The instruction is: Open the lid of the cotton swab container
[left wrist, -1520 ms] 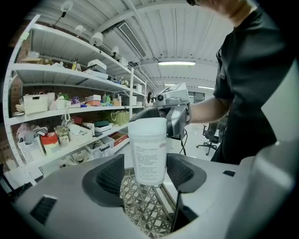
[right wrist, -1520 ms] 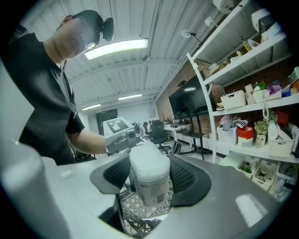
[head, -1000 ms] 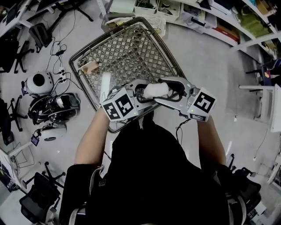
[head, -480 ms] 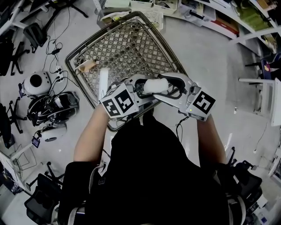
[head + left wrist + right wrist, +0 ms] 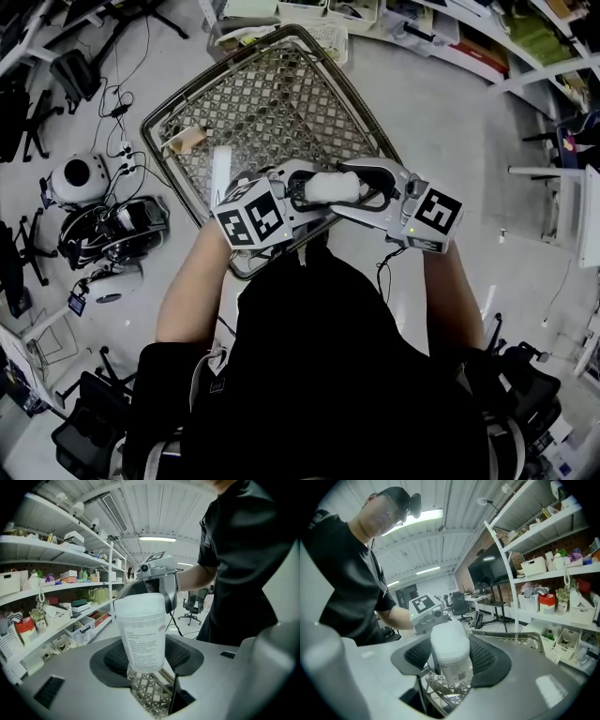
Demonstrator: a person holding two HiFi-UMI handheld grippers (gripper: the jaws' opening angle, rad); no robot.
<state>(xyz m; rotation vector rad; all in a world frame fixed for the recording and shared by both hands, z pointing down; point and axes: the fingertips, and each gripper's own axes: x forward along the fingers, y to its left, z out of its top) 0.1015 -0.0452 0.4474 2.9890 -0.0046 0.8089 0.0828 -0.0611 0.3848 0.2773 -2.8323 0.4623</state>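
Note:
The cotton swab container [image 5: 333,187] is a translucent white tub with a printed label, held lying level in the air over the metal lattice table [image 5: 272,94]. My left gripper [image 5: 302,195] comes in from the left. The tub's base end [image 5: 143,660] sits between its pads and its jaws are closing on it. My right gripper [image 5: 356,183] comes in from the right, with one dark finger [image 5: 170,590] beside the lidded end. In the right gripper view the tub [image 5: 451,651] stands between the right gripper's [image 5: 450,679] pads. The lid looks seated on the tub.
On the lattice table lie a small tan object [image 5: 187,141] and a white strip [image 5: 222,173]. Cables and round devices [image 5: 80,178] crowd the floor at the left. Shelves with bins [image 5: 56,616] run along one side. Office chairs [image 5: 84,422] stand near my legs.
The head view has shifted a little, so the table sits slightly higher in frame. Both grippers stay on the container in nearly the same place.

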